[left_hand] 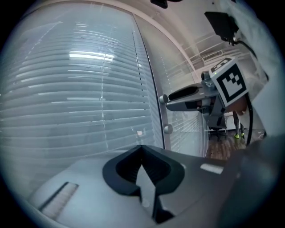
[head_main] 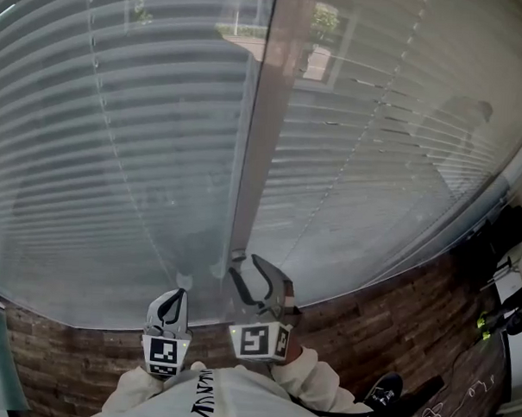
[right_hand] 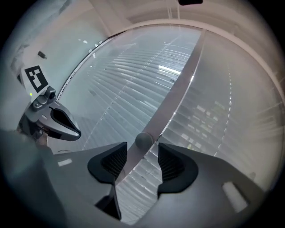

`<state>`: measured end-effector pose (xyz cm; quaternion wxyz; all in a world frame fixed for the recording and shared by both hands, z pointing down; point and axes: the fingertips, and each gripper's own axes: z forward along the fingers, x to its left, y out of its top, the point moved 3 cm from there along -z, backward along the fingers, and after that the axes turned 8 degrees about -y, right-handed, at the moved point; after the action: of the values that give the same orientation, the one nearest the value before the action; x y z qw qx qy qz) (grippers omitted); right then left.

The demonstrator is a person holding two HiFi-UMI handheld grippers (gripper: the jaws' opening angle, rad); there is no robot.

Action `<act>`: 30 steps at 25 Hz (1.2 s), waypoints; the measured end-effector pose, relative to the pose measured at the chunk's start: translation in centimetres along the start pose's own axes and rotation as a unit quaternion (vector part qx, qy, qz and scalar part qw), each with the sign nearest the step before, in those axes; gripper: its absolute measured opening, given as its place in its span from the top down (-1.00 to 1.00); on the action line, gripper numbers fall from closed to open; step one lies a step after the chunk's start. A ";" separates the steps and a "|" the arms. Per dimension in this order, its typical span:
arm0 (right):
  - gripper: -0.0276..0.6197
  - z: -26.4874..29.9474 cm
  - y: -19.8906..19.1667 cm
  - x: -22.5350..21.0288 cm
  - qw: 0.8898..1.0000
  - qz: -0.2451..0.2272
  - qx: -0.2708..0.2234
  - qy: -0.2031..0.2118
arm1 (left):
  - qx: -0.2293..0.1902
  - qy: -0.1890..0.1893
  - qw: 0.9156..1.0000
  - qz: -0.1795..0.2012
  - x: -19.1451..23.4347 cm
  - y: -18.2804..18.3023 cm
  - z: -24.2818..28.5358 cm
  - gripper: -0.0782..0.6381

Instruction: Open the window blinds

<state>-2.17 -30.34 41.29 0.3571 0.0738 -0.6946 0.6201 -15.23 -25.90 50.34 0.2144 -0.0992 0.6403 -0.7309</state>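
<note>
Your R gripper (right_hand: 140,158) is released: jaws wide apart, nothing pinched. The knob (right_hand: 144,140) sits just past the tips, centred btw them, not touching either pad. It's on the post (head_main: 265,126) that splits the two panes. The blinds (head_main: 117,136) hang behind the glass (head_main: 392,174) on both sides, right in front of you. Your L gripper (left_hand: 141,151) is clenched on nothing, just left of the R and facing the left pane.

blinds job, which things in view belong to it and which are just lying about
Job: blinds; round knob on the window post; right gripper, open at the knob; left gripper, shut.
Lying about: dark bag on the wooden floor.
</note>
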 end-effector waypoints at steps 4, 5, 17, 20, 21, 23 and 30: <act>0.29 0.4 0.4 -0.4 0.999 -0.038 0.008 -0.025 | -0.005 -0.011 1.000 -0.005 0.0 -0.3 0.2 0.78; 0.29 0.5 0.5 -0.4 0.999 -0.042 0.009 -0.030 | -0.006 -0.012 1.000 -0.006 0.1 -0.3 0.2 0.78; 0.47 1.9 0.4 -0.4 0.978 -0.179 0.040 -0.095 | -0.015 -0.018 1.000 -0.008 2.0 -0.4 1.2 0.78; 0.52 1.9 0.2 -0.5 0.979 -0.175 0.041 -0.095 | -0.017 -0.021 1.000 -0.010 1.9 -0.4 1.4 0.78; 0.52 1.9 0.2 -0.5 0.981 -0.166 0.040 -0.094 | -0.018 -0.022 1.000 -0.011 1.8 -0.4 1.4 0.78; 0.52 1.9 0.3 -0.7 0.987 -0.126 0.038 -0.091 | -0.018 -0.024 0.999 -0.012 1.7 -0.4 1.6 0.78; 0.52 1.8 0.0 -1.6 0.981 0.176 0.051 -0.061 | -0.016 -0.021 1.000 -0.010 1.8 -0.4 1.5 0.78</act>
<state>-1.77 -32.55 40.37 0.1954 0.0066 -0.6846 0.7022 -16.32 -27.98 50.73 0.2189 -0.1243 0.6463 -0.7203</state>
